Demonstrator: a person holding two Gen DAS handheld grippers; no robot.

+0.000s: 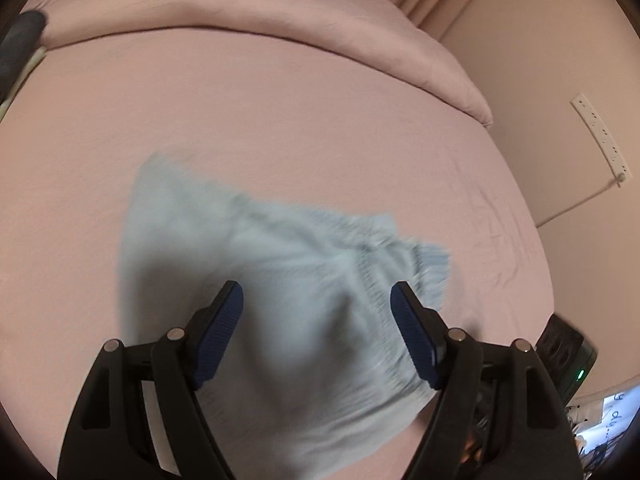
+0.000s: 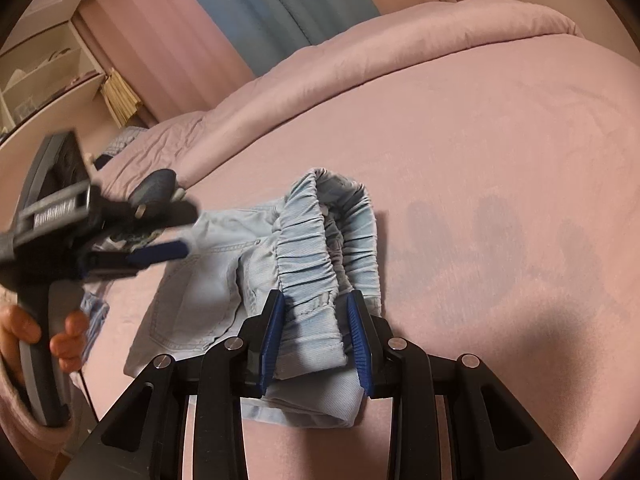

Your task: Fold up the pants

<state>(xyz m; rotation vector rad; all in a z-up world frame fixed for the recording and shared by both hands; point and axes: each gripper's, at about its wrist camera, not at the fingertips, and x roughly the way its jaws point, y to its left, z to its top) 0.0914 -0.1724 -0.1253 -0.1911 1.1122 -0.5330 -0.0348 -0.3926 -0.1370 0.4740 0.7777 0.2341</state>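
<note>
Light blue pants (image 2: pixel 304 256) with a gathered elastic waistband lie bunched on the pink bed sheet (image 2: pixel 500 160). My right gripper (image 2: pixel 315 304) is shut on a folded part of the waistband, and fabric fills the gap between its blue pads. In the left wrist view the pants (image 1: pixel 280 264) are blurred. My left gripper (image 1: pixel 316 296) hovers over them, open, with nothing between its fingers. The right wrist view also shows the left gripper (image 2: pixel 186 232), held by a hand (image 2: pixel 64 336) above the pants' left side.
A folded pink duvet (image 1: pixel 280 12) lies across the far end of the bed. A power strip (image 1: pixel 600 136) hangs on the wall at the right, with a dark device (image 1: pixel 568 360) showing a green light below it. A shelf unit (image 2: pixel 44 68) and curtains (image 2: pixel 260 8) stand beyond the bed.
</note>
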